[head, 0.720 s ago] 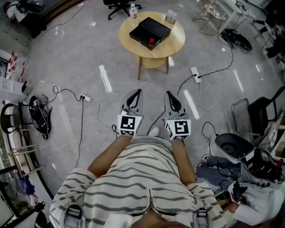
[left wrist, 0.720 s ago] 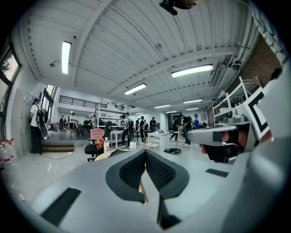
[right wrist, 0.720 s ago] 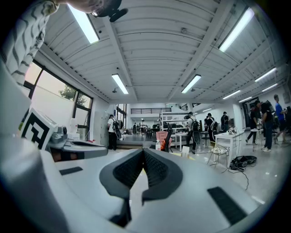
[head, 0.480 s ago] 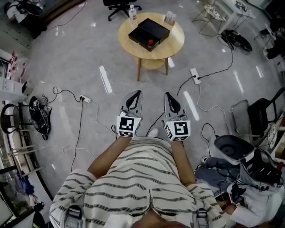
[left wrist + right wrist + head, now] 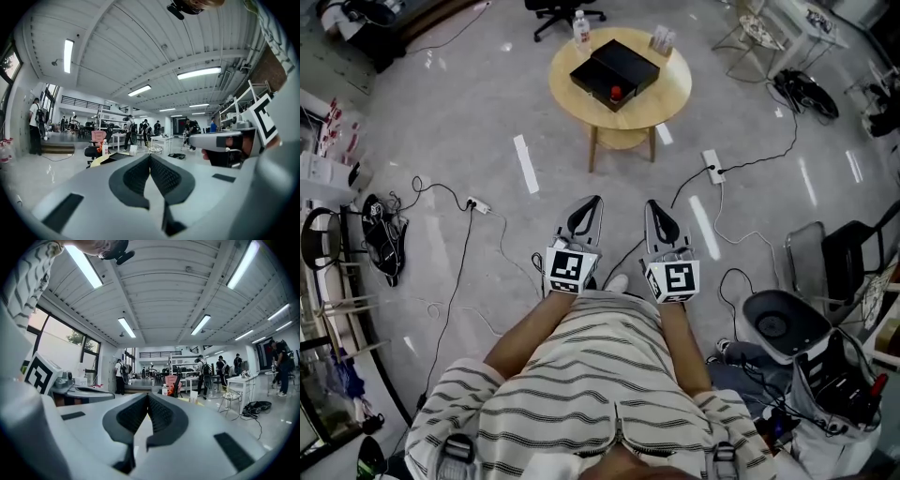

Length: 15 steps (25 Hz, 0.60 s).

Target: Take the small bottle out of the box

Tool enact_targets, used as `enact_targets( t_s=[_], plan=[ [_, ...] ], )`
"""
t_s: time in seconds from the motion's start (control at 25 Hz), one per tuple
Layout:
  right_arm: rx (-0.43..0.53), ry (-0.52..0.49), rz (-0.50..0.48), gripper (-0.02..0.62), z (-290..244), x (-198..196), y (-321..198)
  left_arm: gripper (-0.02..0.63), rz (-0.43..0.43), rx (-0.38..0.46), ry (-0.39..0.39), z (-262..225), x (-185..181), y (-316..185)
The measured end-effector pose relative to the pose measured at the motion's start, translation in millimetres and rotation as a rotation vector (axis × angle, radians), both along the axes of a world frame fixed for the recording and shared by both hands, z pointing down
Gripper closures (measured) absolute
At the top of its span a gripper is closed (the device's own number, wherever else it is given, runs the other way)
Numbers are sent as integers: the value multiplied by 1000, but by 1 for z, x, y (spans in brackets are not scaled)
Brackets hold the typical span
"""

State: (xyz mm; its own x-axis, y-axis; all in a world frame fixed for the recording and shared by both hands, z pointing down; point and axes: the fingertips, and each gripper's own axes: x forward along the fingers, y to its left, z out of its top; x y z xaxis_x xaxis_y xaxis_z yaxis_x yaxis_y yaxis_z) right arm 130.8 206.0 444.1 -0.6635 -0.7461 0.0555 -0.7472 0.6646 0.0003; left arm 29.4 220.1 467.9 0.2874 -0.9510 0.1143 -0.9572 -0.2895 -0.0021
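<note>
While the left gripper and the right gripper hung side by side, jaws pressed together on nothing, well short of the round table, the small bottle sat in the black box on that table.

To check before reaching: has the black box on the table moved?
No. The black box keeps its place on the round table, beside the water bottle.
</note>
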Motion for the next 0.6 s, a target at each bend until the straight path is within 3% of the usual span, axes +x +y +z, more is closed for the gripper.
enact_targets(
  t_s=[0.24, 0.6],
  plan=[
    [-19, -2, -7, 580, 12, 5, -14, 583, -37, -27, -25, 9, 5, -9],
    [-38, 47, -28, 580, 29, -19, -81, 583, -31, -56, 6, 30, -10, -79]
  ],
)
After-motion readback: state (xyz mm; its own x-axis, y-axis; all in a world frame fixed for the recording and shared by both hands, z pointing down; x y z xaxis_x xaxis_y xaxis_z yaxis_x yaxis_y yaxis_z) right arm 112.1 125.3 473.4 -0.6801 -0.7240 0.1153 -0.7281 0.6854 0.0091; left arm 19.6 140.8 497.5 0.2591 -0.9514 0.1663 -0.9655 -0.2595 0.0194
